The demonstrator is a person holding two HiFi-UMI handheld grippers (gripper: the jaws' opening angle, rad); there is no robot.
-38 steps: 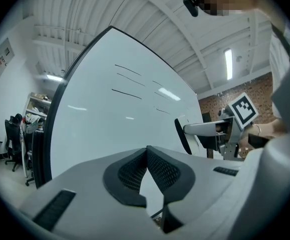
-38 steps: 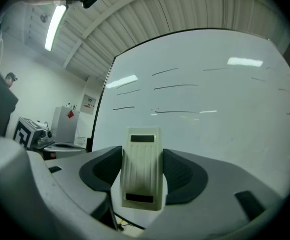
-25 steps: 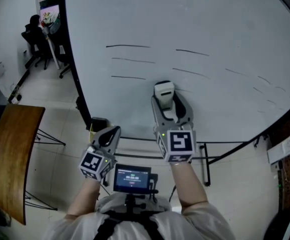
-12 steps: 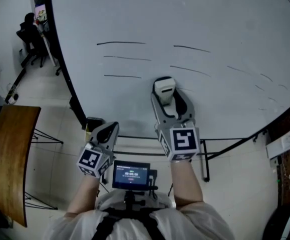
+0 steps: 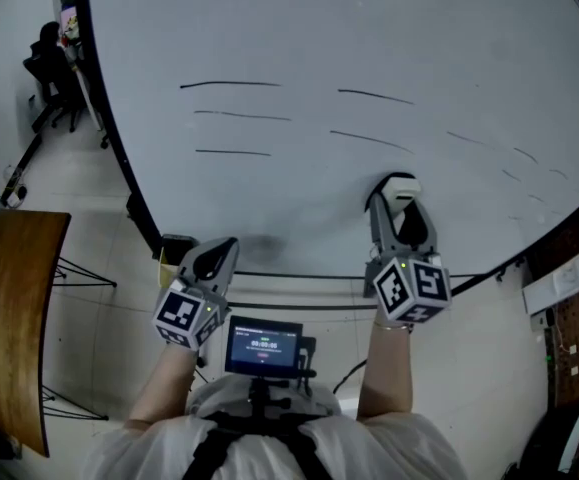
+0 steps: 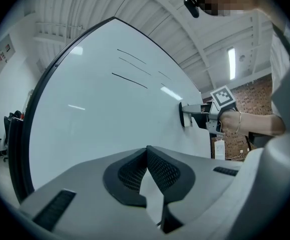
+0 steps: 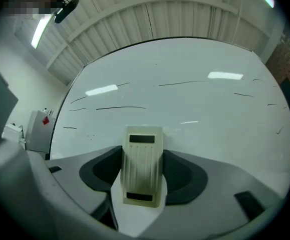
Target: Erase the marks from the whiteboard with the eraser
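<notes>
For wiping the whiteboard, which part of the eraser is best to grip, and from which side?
Grip the eraser by its two long sides, from the back, as the right gripper does: it is a flat oblong, so the wiping face can meet the whiteboard.

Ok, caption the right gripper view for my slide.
Right claw shut on the eraser, held against the whiteboard below thin dark marks.

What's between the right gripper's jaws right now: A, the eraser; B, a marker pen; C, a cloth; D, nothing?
A: the right gripper has its jaws closed on the pale eraser, as the right gripper view shows.
</notes>
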